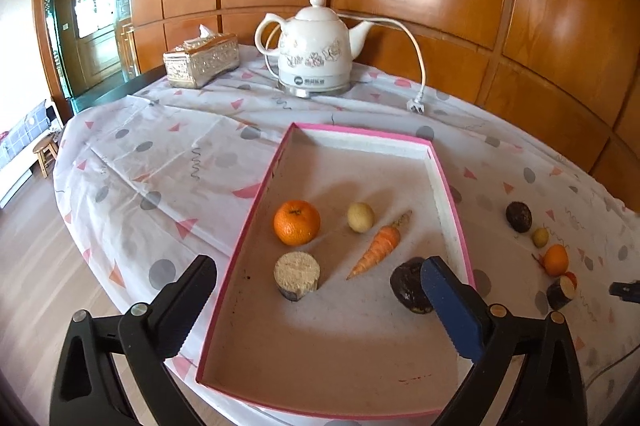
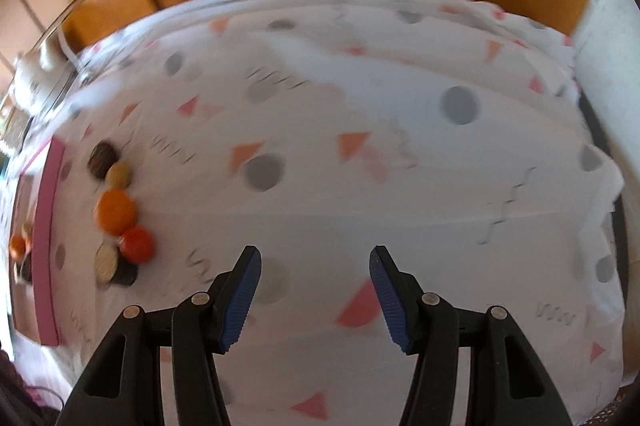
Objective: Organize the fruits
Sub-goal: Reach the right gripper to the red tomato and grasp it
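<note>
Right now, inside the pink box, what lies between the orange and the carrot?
In the left wrist view, a small yellowish round fruit lies between the orange and the carrot, touching neither.

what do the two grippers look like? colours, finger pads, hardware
Both match: the left gripper and right gripper have black plastic frames with triangular cut-outs, round silver and brass-coloured pivot bolts, and blue ribbed pads on the fingers. No cables, sleeves or markings visible.
</note>
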Motion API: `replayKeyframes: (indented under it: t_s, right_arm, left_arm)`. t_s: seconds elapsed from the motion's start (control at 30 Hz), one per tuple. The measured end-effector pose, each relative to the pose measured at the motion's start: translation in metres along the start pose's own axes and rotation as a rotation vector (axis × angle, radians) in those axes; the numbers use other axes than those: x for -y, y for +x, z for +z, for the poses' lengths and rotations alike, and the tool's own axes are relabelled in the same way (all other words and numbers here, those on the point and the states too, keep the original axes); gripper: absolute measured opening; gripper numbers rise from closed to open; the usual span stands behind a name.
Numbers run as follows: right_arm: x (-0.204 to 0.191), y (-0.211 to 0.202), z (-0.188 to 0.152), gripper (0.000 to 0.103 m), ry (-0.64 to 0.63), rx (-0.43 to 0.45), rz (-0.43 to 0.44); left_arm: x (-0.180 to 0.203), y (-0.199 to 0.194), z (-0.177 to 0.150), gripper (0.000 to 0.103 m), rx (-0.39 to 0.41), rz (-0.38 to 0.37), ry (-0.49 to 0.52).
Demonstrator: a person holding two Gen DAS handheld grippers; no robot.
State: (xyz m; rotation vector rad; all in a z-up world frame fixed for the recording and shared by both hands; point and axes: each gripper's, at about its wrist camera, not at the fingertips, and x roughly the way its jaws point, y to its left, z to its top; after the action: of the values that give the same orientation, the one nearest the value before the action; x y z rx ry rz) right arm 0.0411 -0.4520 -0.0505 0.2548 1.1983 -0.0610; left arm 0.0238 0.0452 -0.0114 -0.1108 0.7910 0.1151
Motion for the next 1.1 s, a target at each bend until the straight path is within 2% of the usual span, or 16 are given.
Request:
replayKeyframes:
  t_s: [0.07, 0.13, 0.23, 0.33, 0.5, 0.63, 0.83, 1.1]
  right_arm:
    - [-0.011, 0.002, -0.004, 0.057, -0.003, -0.009, 0.034]
    - [-0.019, 0.002, -0.005, 0.057, 0.033, -0.012, 0.107]
    - [-0.029, 0.005, -0.004, 0.045, 0.094, -0.010, 0.229]
    - [-0.049, 0.011, 0.001, 0.044, 0.132, -0.015, 0.321]
    - [-0.080, 0.028, 0.008, 0.040, 0.146, -0.047, 0.373]
    - [-0.102, 0.043, 0.009, 0.040, 0.114, -0.068, 0.331]
    - [-0.105, 0.044, 0.008, 0.039, 0.098, -0.056, 0.335]
    - [-0.091, 0.051, 0.006, 0.042, 0.184, -0.086, 0.413]
  left_arm:
    - [-0.002, 0.001, -0.001, 0.103, -0.007, -0.007, -0.006]
    - [-0.003, 0.002, -0.001, 0.103, -0.016, -0.022, -0.016]
    - [-0.004, 0.002, -0.002, 0.103, -0.026, -0.037, -0.029]
    - [-0.006, 0.000, -0.001, 0.103, -0.021, -0.039, -0.037]
    - [-0.012, 0.000, -0.002, 0.103, -0.027, -0.043, -0.058]
    - [-0.018, 0.001, -0.003, 0.103, -0.034, -0.044, -0.080]
    - [-0.031, 0.004, -0.003, 0.103, -0.041, -0.027, -0.125]
    - [-0.046, 0.002, -0.004, 0.103, -0.048, 0.007, -0.179]
